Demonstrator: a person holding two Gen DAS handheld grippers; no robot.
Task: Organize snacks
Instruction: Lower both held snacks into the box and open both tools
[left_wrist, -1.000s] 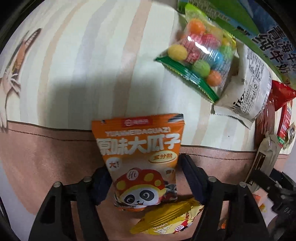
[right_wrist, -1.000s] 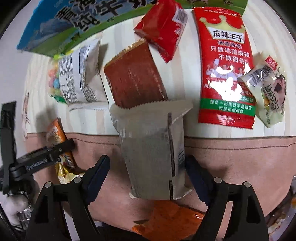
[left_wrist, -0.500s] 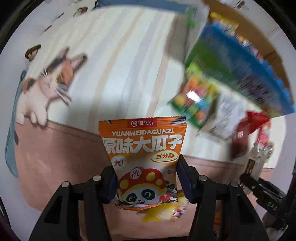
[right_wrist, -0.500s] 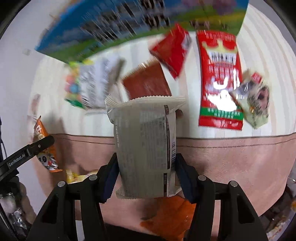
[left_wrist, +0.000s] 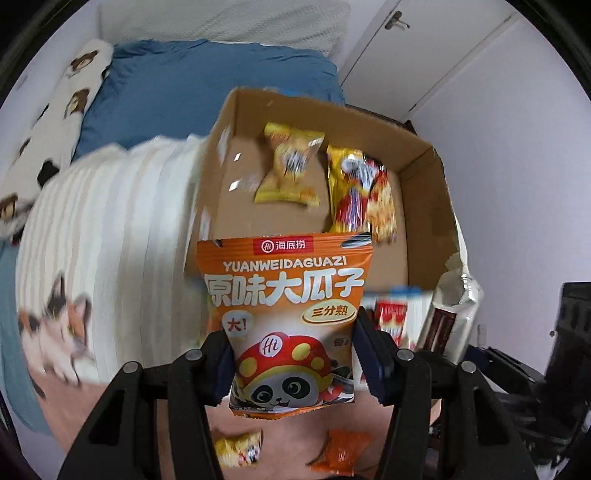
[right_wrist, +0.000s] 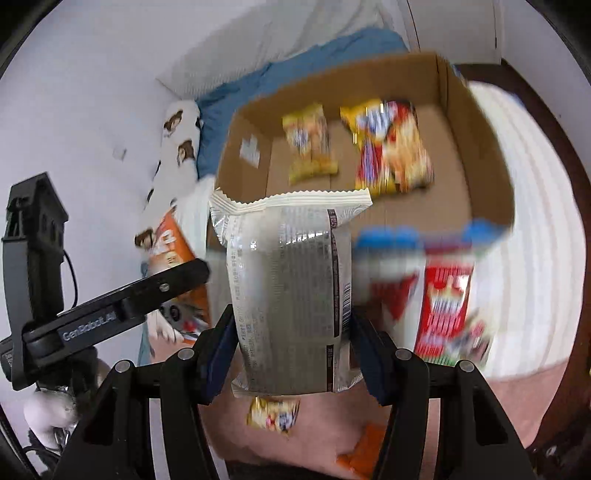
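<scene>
- The bed (left_wrist: 110, 229), with its striped cover, is my work surface. The snacks still loose on it lie below and beside my tools, blurred in both views.
- The cardboard box (left_wrist: 424, 206) stands open ahead of me on the bed. That is where the snacks go. Two yellow packets already lie on its floor: a small one (left_wrist: 288, 170) to the left and a longer one (left_wrist: 360, 192) to the right.
- I judge the step in hand to be the carry. Both packets are lifted clear of the cover and not yet over the box.
- My right gripper (right_wrist: 293, 350) is clamped on a silver-white packet (right_wrist: 291, 288), its jaws pressing the packet's two sides. Its printed back faces the camera, and it stands upright with its crimped top edge up.
- My left gripper (left_wrist: 291, 363) is clamped on an orange sunflower-seed packet (left_wrist: 286, 314), pinched low on both sides at the panda picture. In the right view it hangs off to the left of the box.
- Next I need to bring each packet over the box rim to bare cardboard, then let the jaws go so neither lands on the yellow packets or catches the near wall.
- A small yellow packet (right_wrist: 273, 413) and an orange one (left_wrist: 341, 450) remain on the cover beneath me for later.
</scene>
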